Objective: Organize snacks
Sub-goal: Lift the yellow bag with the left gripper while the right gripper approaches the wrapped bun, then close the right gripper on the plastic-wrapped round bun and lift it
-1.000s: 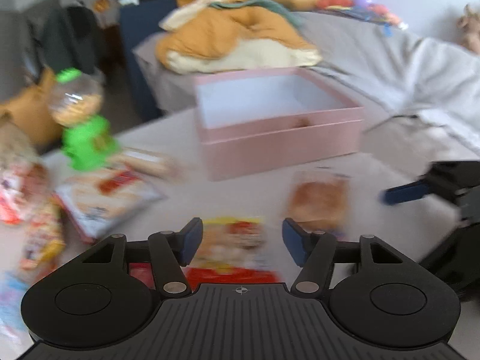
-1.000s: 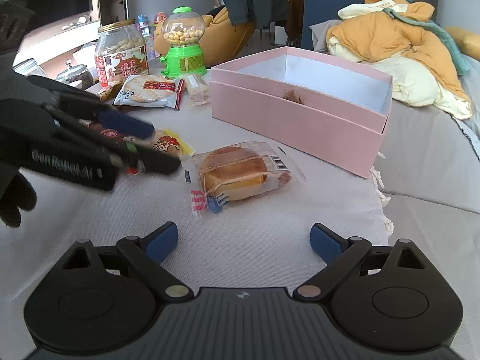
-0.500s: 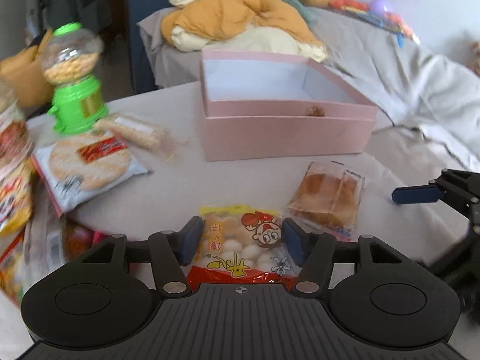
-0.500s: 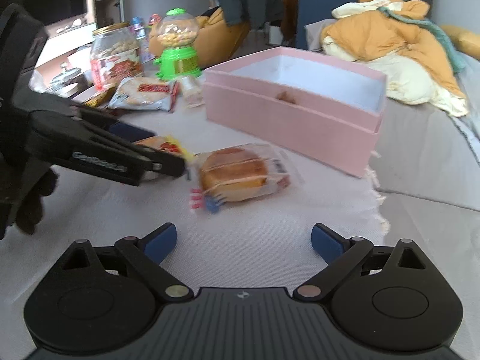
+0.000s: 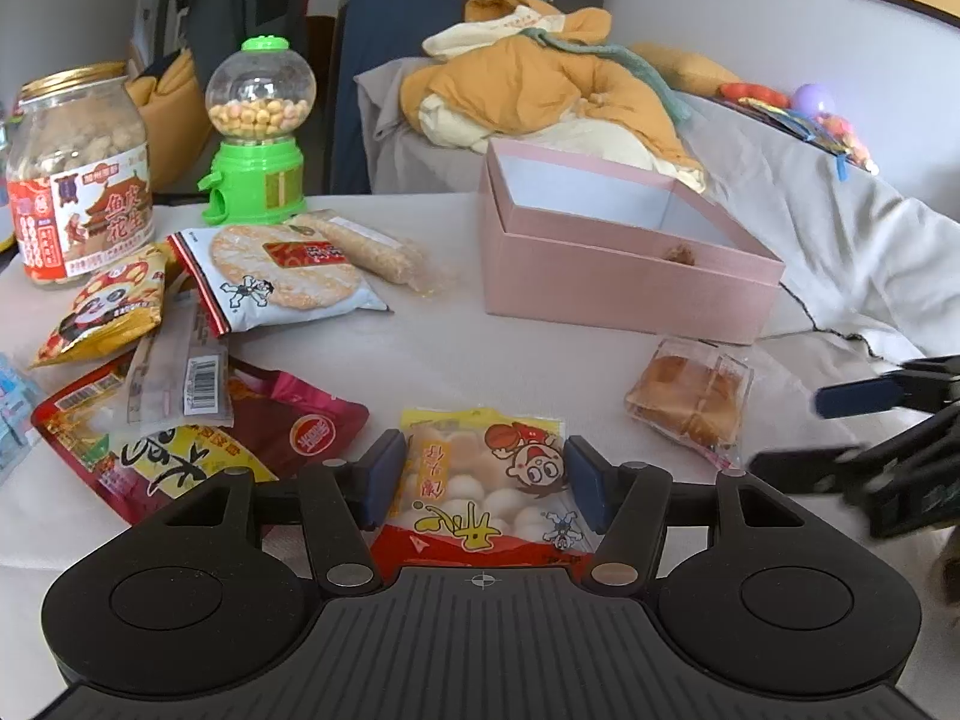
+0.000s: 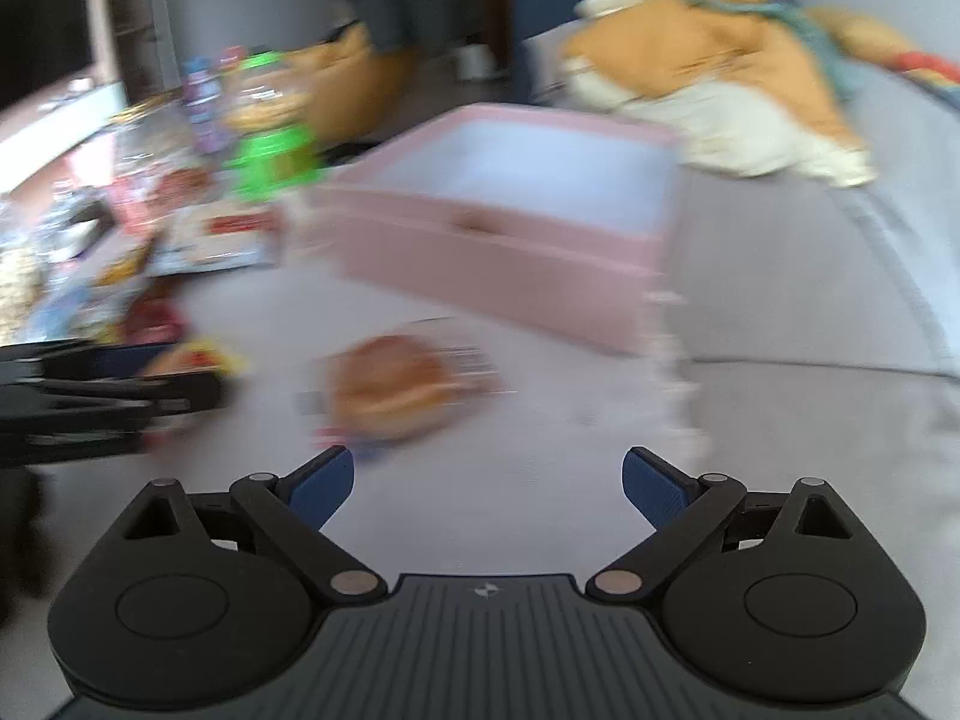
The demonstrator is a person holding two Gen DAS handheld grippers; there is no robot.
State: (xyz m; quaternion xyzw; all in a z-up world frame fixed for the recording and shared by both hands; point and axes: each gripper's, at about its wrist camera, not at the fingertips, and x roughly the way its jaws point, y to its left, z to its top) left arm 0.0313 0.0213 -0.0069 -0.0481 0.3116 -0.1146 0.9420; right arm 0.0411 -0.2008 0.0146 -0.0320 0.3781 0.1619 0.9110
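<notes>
Left wrist view: left gripper [image 5: 480, 483] is standing wide open, blue pads [image 5: 379, 479] straddling the yellow-red snack packet [image 5: 480, 483] lying flat on the table [image 5: 456, 354]. Pads are sitting just beside the packet's side edges, not clearly pressing, so nothing is gripped yet. Pink box [image 5: 618, 282] is sitting ahead and to the right of the tool, open-topped, something small and brown inside near the front wall. Wrapped bread [image 5: 690, 399] is lying to the right of the jaws, between them and the box. Round rice-cracker pack [image 5: 282, 276] and dark red pouch [image 5: 198, 438] are ahead-left. Judgement: the step is pinching the packet; doing it well likely means keeping the packet centred, getting the pads low enough to catch its edges rather than sliding over the film, then closing gently since the contents look crushable.

Right wrist view: frame is blurring heavily. Right gripper [image 6: 487, 489] is open and empty, nothing between its pads. Bread [image 6: 390, 393] is lying just ahead, slightly left; box [image 6: 498, 276] further ahead. Left tool [image 6: 108, 396] is showing at far left over the packet [image 6: 198, 357]. Judgement: right tool is best kept off to the side so the lift path to the box stays free.
</notes>
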